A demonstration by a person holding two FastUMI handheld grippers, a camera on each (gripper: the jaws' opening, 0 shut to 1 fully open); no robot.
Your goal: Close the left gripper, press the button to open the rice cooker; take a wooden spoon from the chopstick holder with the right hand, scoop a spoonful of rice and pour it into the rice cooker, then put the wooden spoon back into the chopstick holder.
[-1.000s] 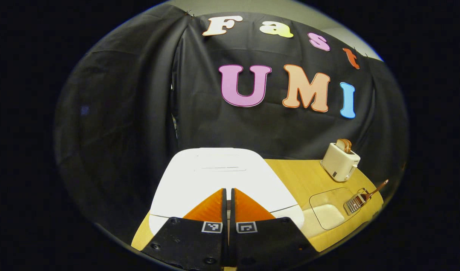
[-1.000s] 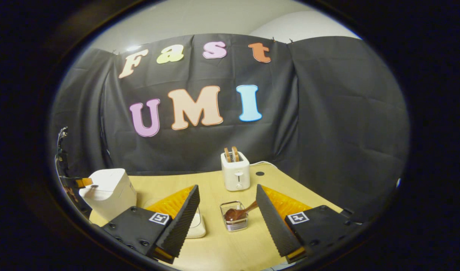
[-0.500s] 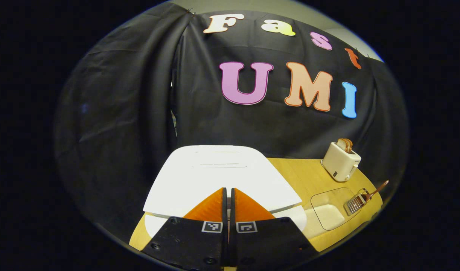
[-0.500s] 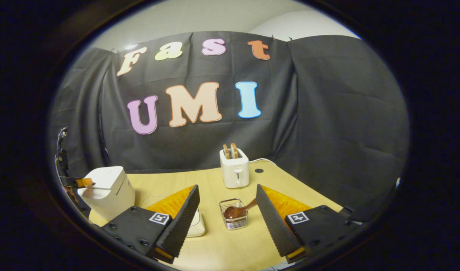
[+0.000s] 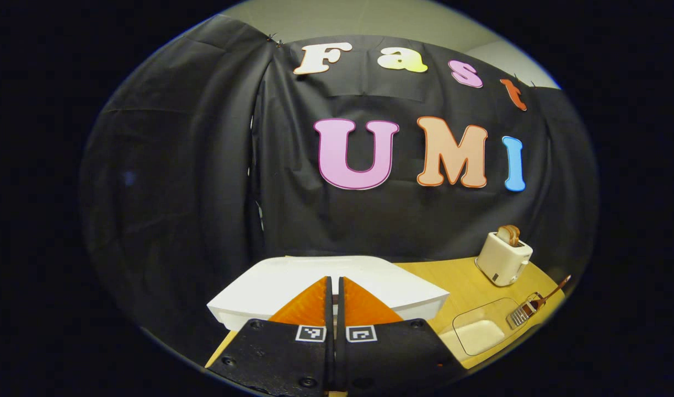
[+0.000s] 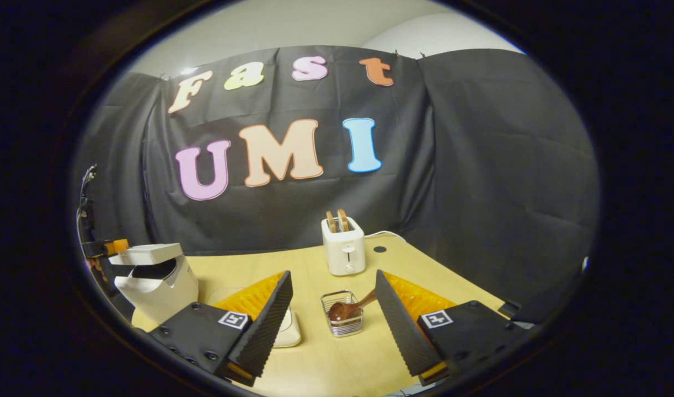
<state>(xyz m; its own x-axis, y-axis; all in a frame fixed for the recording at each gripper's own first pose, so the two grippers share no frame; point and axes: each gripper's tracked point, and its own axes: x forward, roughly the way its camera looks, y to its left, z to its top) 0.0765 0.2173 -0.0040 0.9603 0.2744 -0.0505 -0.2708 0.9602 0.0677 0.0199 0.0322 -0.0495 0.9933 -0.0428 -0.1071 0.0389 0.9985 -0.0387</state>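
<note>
White plastic rice cooker [image 6: 152, 278] at the desk's [image 6: 337, 358] left edge stands lid-ajar before the clenched left gripper [image 5: 334, 292], so the spread right gripper [image 6: 332, 306] should straddle the brown wooden spoon's [image 6: 351, 307] handle in the wire chopstick holder [image 6: 342, 322].

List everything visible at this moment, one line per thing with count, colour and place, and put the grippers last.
rice cooker: 1, white, left end of the table, lid partly raised
toaster: 1, white, back of the table by the cloth wall, two brown slices in its slots
chopstick holder: 1, metal wire, middle of the table in front of the toaster
wooden spoon: 1, brown, lying in the chopstick holder, handle pointing right
rice container: 1, clear with white contents, between cooker and holder
table: 1, light wood
left gripper: 1, fingers together, at the cooker's front
right gripper: 1, fingers apart, facing the holder
</note>
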